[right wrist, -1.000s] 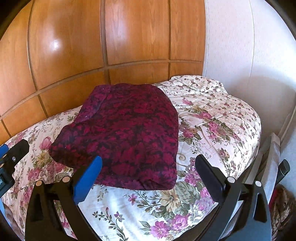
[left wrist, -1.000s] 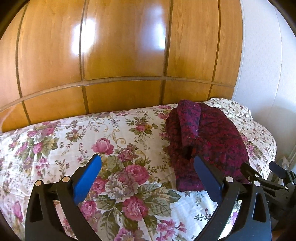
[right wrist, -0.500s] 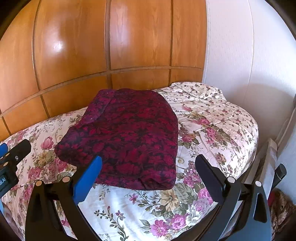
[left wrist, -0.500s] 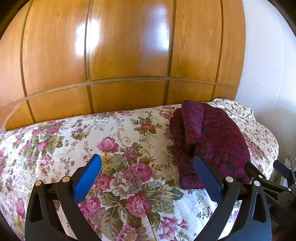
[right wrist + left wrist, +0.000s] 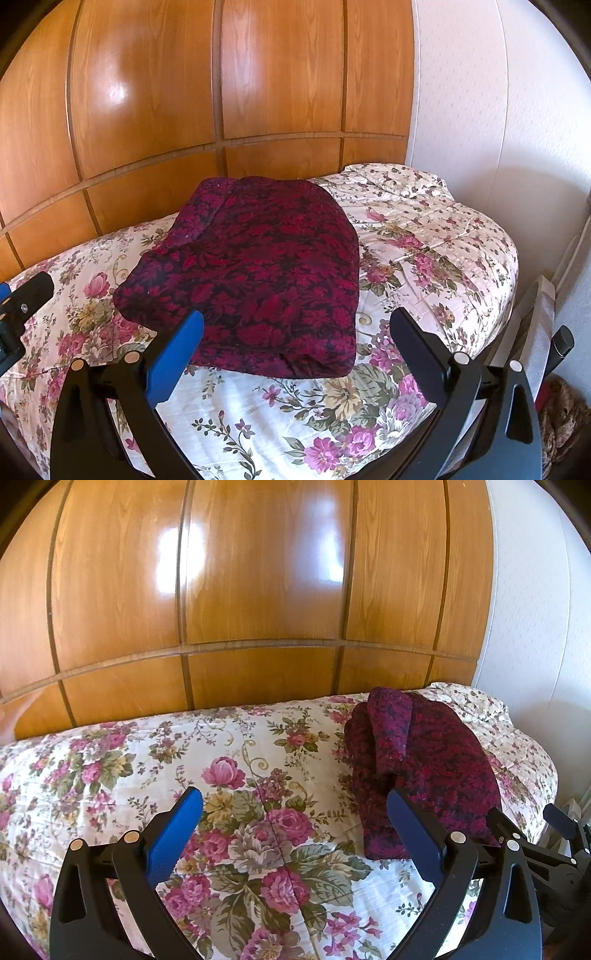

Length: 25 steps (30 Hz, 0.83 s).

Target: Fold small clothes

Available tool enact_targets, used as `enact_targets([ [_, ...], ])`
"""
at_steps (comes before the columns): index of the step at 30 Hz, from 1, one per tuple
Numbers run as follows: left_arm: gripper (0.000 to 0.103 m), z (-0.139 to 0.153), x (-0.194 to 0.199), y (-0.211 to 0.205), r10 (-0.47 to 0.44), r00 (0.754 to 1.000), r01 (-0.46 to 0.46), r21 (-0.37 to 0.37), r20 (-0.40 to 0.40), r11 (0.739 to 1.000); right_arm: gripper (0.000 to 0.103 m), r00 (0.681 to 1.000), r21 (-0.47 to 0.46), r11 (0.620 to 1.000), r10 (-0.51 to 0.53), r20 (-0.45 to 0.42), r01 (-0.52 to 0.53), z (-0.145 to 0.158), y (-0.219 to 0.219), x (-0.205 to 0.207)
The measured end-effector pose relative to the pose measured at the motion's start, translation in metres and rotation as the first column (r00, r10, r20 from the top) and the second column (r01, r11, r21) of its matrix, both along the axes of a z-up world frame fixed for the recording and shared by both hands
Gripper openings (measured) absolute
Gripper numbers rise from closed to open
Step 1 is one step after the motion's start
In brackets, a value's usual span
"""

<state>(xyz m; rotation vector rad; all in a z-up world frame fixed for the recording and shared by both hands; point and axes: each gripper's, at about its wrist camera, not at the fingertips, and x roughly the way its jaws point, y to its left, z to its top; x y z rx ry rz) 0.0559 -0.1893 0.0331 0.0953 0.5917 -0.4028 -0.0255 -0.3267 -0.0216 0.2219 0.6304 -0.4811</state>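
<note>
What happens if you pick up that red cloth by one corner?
The cloth would probably droop and unfold, since it lies in soft, loose layers. It looks light and likely won't slide on the bedspread.

We saw a dark garment (image 5: 255, 273) patterned in crimson and magenta blooms over near-black. Under it lay a cream bedspread (image 5: 184, 760) printed with pink roses, purple flowers and grey-green leaves. The wardrobe panels (image 5: 147, 92) behind were glossy honey-brown wood, the wall (image 5: 480, 92) white. Both grippers had black frames with blue pads (image 5: 173, 834).
</note>
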Motion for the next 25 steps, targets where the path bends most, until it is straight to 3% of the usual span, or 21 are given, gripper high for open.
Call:
enact_targets([
  [11, 0.099, 0.0037, -0.004, -0.0004, 0.006, 1.0, -0.006, -0.002, 0.018, 1.0, 0.101, 1.0, -0.01, 1.0, 0.008, 0.004, -0.008, -0.0002, 0.0041, 0.0002],
  [25, 0.099, -0.0037, 0.0028, 0.0047, 0.04, 0.999, -0.04, -0.004, -0.018, 0.999, 0.101, 1.0, -0.01, 1.0, -0.001, 0.02, 0.001, 0.0034, 0.0035, 0.0001],
])
